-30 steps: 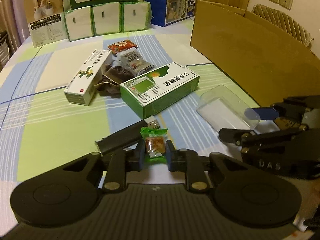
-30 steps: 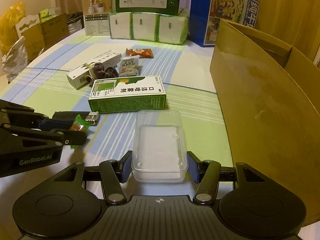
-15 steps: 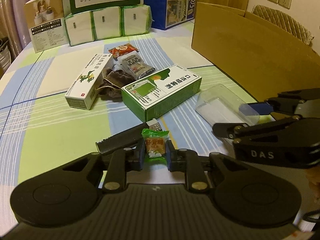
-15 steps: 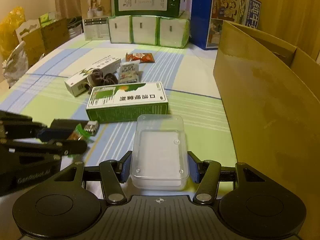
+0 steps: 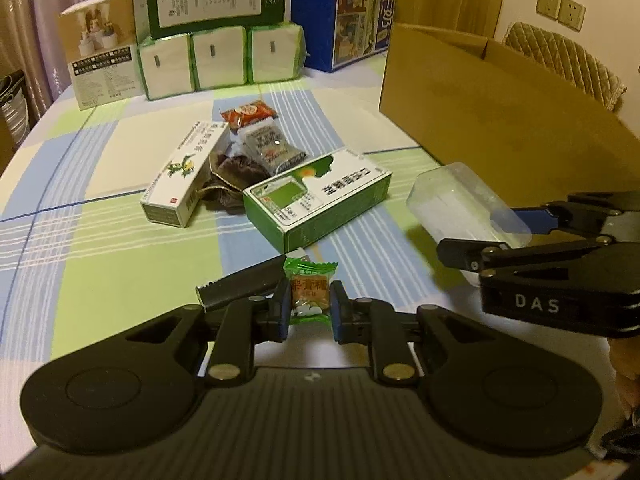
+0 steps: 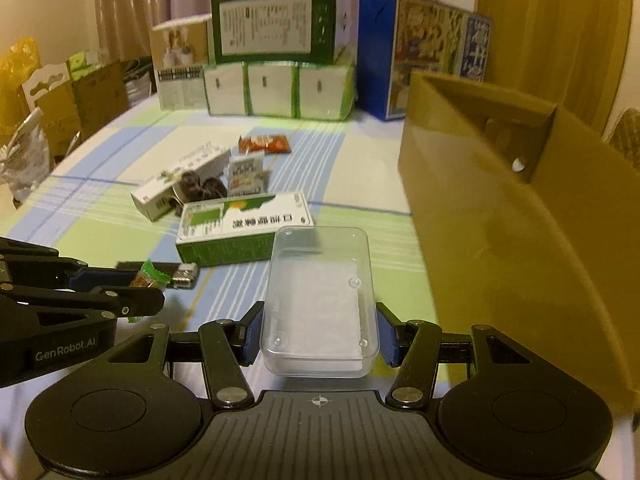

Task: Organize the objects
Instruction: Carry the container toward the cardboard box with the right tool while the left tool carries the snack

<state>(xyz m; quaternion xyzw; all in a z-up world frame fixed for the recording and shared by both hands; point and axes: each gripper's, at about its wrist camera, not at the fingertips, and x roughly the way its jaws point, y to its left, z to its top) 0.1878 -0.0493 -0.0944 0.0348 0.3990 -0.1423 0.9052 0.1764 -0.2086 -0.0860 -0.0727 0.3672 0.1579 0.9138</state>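
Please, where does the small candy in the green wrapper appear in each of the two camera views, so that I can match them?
Left wrist view: the small candy in the green wrapper sits low at centre, pinched in the left gripper.
Right wrist view: the candy is at the left, beside the right gripper.
Shared landmark: the flat green-and-white medicine box, just beyond the candy.

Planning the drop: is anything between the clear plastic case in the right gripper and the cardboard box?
Nothing visible. The clear plastic case sits in the right gripper, with only bare tablecloth before the cardboard box wall.
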